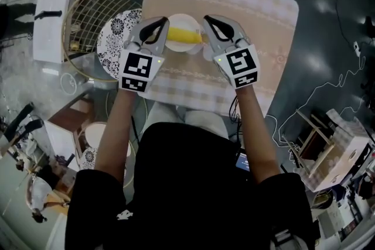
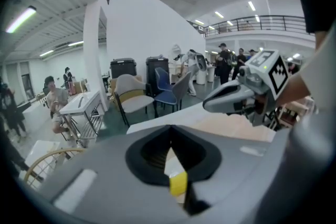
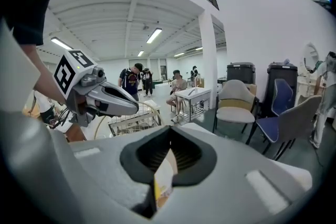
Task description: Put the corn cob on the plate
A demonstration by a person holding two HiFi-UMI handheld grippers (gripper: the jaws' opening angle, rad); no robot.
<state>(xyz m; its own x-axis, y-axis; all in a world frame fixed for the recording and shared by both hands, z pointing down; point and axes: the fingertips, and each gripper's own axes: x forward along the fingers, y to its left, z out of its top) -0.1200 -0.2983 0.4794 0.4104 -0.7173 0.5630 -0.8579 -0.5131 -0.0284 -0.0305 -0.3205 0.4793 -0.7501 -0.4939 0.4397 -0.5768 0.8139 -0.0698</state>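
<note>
Jaws are seen shut and empty in both gripper views. Corn cob is shown whole only by head view, on white plate between left hand-held gripper and right hand-held gripper, both angled forward above counter.

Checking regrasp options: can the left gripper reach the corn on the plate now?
Probably yes. The corn lies bare on the plate, right beside the left gripper, nothing between. Its fingers are shut, so they'd need to open first.
</note>
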